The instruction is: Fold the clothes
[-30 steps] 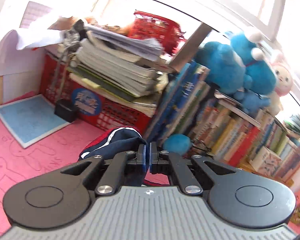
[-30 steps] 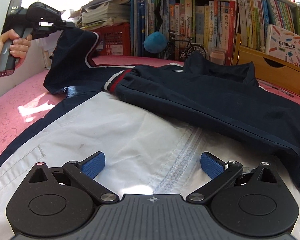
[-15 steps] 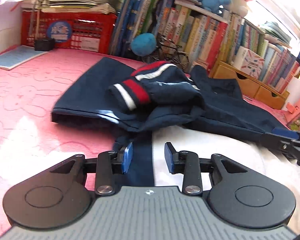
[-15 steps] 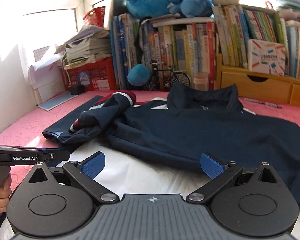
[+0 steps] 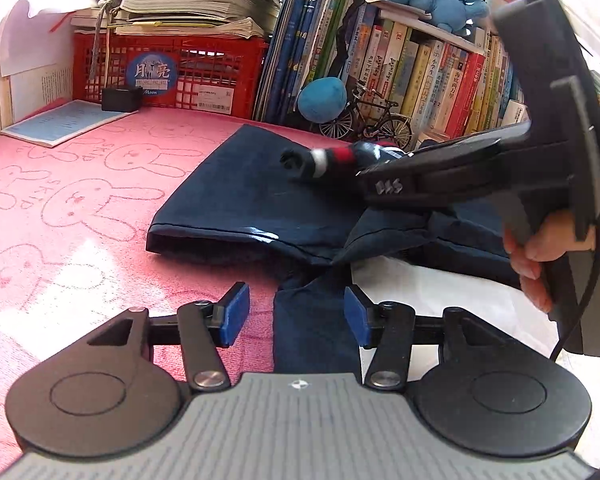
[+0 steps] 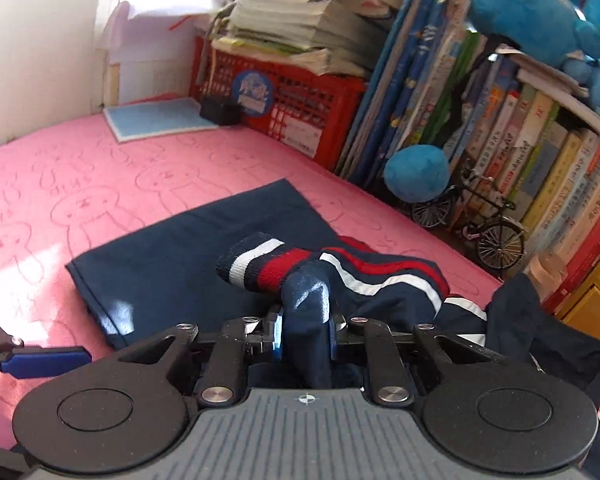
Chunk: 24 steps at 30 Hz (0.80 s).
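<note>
A navy and white jacket [image 5: 252, 200] lies on the pink bunny-print mat [image 5: 80, 200]. Its sleeve, with a red and white striped cuff [image 6: 260, 268], is bunched on top of the navy panel. My right gripper [image 6: 305, 332] is closing, and its pads pinch a raised fold of that sleeve just behind the cuff. In the left wrist view a hand [image 5: 540, 248] holds the right gripper's handle across the jacket. My left gripper [image 5: 296, 314] is opening low over the jacket's near edge. A navy strip [image 5: 312, 328] lies between its pads, and neither pad presses on it.
A red crate [image 5: 172, 76] under stacked papers, rows of books [image 5: 420, 64], a blue plush ball [image 5: 322, 98] and a model bicycle [image 5: 364, 120] line the back. A blue booklet [image 5: 60, 122] and a small black box [image 5: 120, 98] sit at the far left.
The left gripper lowered the sleeve, let it go and spread its jaws. The right gripper swung left from the white front panel to the bunched sleeve and closed on it.
</note>
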Tool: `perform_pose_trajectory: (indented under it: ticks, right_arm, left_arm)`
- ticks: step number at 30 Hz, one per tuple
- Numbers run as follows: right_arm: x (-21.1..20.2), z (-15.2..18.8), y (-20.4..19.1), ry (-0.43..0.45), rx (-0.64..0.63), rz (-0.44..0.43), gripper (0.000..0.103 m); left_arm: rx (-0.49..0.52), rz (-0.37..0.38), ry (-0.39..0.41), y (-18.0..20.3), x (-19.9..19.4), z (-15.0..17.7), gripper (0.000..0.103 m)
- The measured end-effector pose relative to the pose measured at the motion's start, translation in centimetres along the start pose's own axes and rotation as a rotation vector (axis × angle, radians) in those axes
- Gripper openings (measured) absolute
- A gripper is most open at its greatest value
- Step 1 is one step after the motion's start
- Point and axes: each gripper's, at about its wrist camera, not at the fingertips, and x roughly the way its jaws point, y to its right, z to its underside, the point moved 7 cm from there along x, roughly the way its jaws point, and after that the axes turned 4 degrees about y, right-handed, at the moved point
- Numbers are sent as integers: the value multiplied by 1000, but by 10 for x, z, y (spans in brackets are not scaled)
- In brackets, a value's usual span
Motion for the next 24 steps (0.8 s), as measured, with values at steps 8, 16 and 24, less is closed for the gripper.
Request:
perform_pose_trajectory:
  ticks: [8, 16, 24]
  right_arm:
    - [-128, 51, 150, 180, 540, 159, 17]
    - [-131, 170, 217, 27, 921, 194, 77]
    - [-143, 166, 233, 130, 816, 324, 14]
  left_arm:
    - [-12, 48, 0, 0, -1, 1, 67]
    - [9, 65, 20, 4, -6, 1, 72]
    - [179, -55, 244, 15, -35, -40, 82]
